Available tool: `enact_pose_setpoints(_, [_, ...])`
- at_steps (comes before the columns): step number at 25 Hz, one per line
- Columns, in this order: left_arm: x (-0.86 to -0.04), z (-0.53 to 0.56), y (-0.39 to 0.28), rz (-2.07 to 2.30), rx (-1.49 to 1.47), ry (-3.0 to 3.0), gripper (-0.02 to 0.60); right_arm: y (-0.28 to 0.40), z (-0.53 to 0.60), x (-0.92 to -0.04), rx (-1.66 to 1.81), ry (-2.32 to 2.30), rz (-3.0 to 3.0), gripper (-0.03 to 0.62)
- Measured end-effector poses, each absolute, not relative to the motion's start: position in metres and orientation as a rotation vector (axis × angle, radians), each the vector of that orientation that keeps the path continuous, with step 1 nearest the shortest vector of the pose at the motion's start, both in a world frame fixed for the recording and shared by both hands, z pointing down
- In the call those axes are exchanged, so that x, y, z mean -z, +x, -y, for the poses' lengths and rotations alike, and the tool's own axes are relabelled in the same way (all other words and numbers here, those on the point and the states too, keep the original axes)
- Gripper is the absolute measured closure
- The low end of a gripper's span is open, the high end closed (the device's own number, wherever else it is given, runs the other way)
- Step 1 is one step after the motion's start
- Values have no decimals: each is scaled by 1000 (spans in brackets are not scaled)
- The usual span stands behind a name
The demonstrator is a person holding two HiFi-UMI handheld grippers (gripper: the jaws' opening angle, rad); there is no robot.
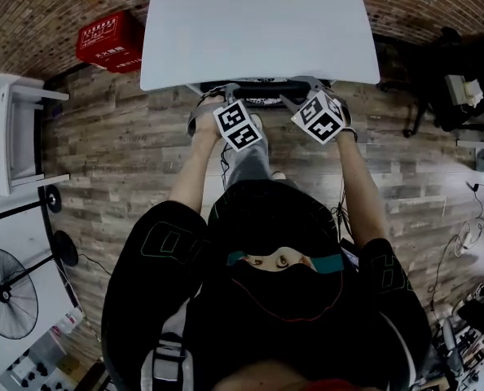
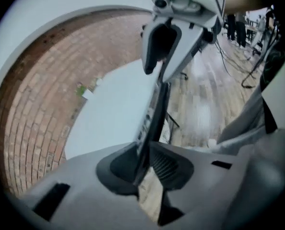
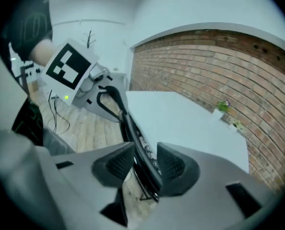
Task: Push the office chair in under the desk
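The office chair's black backrest edge [image 1: 262, 98] shows just below the near edge of the white desk [image 1: 258, 23], and the rest of the chair is hidden under the desktop. My left gripper [image 1: 216, 103] and right gripper [image 1: 307, 92] sit side by side on that edge. In the left gripper view the thin black edge [image 2: 157, 109] runs between the jaws of the left gripper [image 2: 145, 169], and both pads touch it. In the right gripper view the same edge [image 3: 125, 123] crosses slantwise between the pads of the right gripper [image 3: 145, 164], which close on it.
A red box [image 1: 107, 41] stands on the wooden floor at the desk's far left. A white cabinet [image 1: 6, 129] and a fan [image 1: 10, 300] are at the left. Dark furniture [image 1: 446, 80] and cables [image 1: 470, 226] are at the right. A brick wall runs behind the desk.
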State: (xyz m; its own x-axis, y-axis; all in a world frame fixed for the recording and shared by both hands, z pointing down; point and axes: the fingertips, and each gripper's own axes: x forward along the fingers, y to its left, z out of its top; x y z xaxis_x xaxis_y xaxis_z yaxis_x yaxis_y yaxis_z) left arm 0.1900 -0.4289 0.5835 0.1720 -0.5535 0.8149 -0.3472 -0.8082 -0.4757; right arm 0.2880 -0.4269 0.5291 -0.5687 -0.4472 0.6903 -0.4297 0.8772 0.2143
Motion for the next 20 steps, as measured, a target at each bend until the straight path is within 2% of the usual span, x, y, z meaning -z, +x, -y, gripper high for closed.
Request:
enact_pose_setpoints(1, [-561, 432, 198, -941, 1580, -2313, 551, 292, 430, -516, -7, 686, 2292, 452])
enact_pose_setpoints(2, [-536, 437, 207, -1006, 1457, -2357, 572, 297, 433, -502, -25, 743, 2326, 469])
enact_pose_setpoints(4, [-485, 450, 222, -1124, 1248, -2433, 572, 308, 444, -471, -12, 854, 2382, 489])
enact_pose_setpoints(8, [-379, 467, 250, -1341, 760, -2571, 572, 325, 460, -390, 16, 1093, 2536, 589])
enact_pose_setpoints(12, [-280, 465, 256, -1479, 210, -2647, 574, 337, 461, -304, 29, 1267, 2717, 589])
enact_pose_setpoints(15, [-242, 458, 235, -1695, -162, -2669, 574, 353, 454, -258, -26, 1426, 2824, 591])
enact_pose_setpoints(17, [-238, 453, 222, -1819, -292, -2662, 574, 367, 447, -242, -116, 1540, 2867, 591])
enact_pose_setpoints(20, [-248, 445, 215, -1891, -287, -2664, 574, 382, 435, -240, -198, 1644, 2841, 591])
